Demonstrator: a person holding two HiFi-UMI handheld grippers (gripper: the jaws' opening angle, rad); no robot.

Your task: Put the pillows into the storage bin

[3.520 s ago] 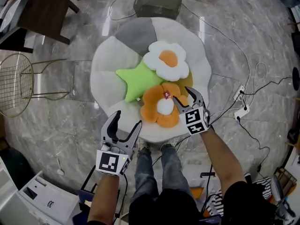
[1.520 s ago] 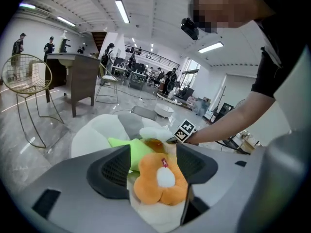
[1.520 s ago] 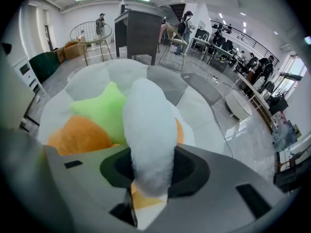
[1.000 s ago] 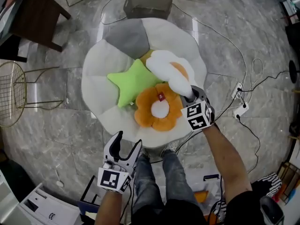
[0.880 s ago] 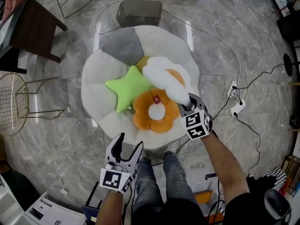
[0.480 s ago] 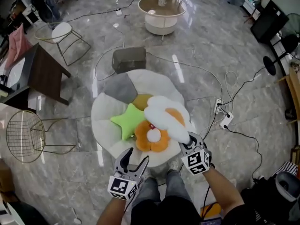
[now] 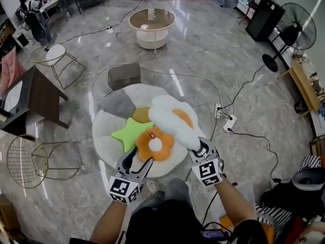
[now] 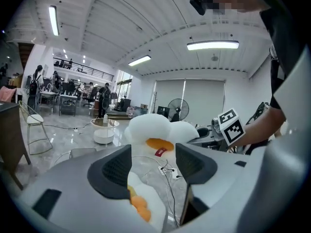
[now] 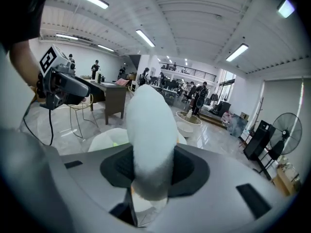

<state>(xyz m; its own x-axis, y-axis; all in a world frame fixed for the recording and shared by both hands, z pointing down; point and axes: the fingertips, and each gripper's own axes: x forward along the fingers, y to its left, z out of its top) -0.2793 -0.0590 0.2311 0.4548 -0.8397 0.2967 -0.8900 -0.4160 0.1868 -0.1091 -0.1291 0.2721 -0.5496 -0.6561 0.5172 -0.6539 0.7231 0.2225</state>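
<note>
White daisy pillow juts up from the right gripper above orange flower pillow and green star pillow in the head view, the left gripper beside. Left gripper view: fingers wide, nothing between, daisy beyond their tips. Right gripper view: fingers pinch a white petal.

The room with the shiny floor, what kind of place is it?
Probably a big open office or showroom, not a home: long ceiling lights, people standing far back, a power strip on the marble floor.
</note>
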